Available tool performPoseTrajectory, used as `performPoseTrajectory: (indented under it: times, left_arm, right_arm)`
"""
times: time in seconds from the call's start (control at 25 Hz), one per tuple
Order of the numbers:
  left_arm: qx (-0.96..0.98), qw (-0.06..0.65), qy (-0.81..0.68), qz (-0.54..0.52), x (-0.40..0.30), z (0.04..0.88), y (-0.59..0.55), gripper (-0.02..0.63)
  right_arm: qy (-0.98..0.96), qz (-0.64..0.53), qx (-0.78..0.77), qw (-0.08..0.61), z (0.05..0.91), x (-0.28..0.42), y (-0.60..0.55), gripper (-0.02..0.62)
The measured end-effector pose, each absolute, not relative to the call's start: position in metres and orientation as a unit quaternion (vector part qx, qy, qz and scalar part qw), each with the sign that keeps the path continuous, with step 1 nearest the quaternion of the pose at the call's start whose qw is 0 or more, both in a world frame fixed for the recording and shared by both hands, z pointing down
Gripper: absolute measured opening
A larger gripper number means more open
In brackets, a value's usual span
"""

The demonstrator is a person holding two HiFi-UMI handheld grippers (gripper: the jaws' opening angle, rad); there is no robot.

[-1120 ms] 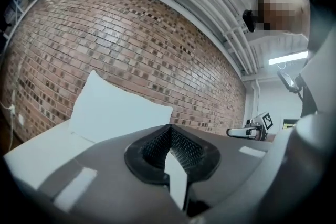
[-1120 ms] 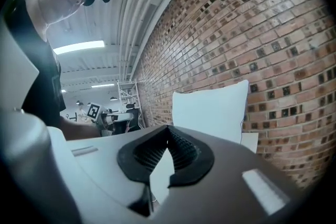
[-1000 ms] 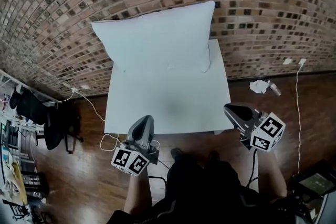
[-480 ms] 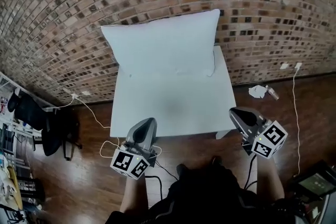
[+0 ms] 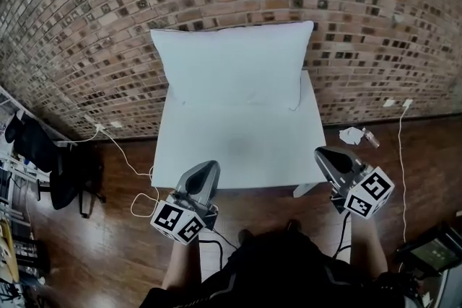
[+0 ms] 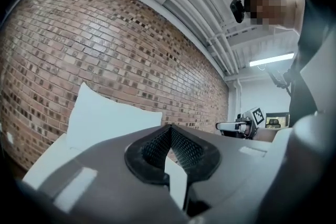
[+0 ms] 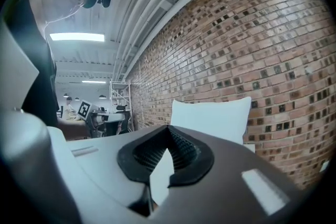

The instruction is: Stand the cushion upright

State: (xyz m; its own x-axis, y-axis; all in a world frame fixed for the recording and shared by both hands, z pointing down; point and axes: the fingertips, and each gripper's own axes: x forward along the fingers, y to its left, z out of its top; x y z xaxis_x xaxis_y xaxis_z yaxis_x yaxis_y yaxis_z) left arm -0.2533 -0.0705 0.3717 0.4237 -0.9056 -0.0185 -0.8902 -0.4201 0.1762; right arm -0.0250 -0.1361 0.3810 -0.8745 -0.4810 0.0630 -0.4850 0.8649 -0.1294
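Observation:
A white cushion (image 5: 234,66) stands upright on the far edge of a white table (image 5: 238,148), leaning against the brick wall. It also shows as a pale upright slab in the left gripper view (image 6: 107,119) and in the right gripper view (image 7: 212,118). My left gripper (image 5: 211,166) hangs at the table's near left corner, shut and holding nothing. My right gripper (image 5: 318,153) is off the near right corner, shut and holding nothing too. Both are well short of the cushion and point level toward the wall. In each gripper view the jaws meet at a closed tip.
A brick wall (image 5: 86,25) runs behind the table. White cables (image 5: 130,162) trail over the wooden floor at the left, another cable (image 5: 401,155) at the right, with crumpled paper (image 5: 351,135) near the wall. A dark chair (image 5: 50,162) and clutter stand at far left.
Both grippers have drawn back from the table toward me and risen a little. The cushion has stayed upright against the wall. The head view has shifted, so table and cushion sit lower in the picture.

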Motion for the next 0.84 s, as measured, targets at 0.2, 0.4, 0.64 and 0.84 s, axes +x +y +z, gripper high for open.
performPoseTrajectory:
  times: [0.2,0.4,0.64,0.84]
  left_arm:
    - [0.84,0.079,-0.535,-0.049,-0.256,0.378,-0.069,0.0]
    - [0.845,0.09,-0.526,-0.044,-0.248,0.388,-0.069,0.0]
    - [0.848,0.087,-0.52,-0.047,-0.247,0.389,-0.075,0.0]
    - [0.85,0.095,-0.517,-0.045,-0.229,0.394,-0.079,0.0]
  right_arm:
    - [-0.966,0.07,0.247,0.013,0.38,-0.032,-0.135,0.006]
    - [-0.963,0.08,0.256,0.015,0.384,-0.029,-0.137,0.006]
    - [-0.965,0.083,0.248,0.016,0.383,-0.038,-0.147,0.005]
    - [-0.965,0.092,0.244,0.015,0.383,-0.028,-0.152,0.006]
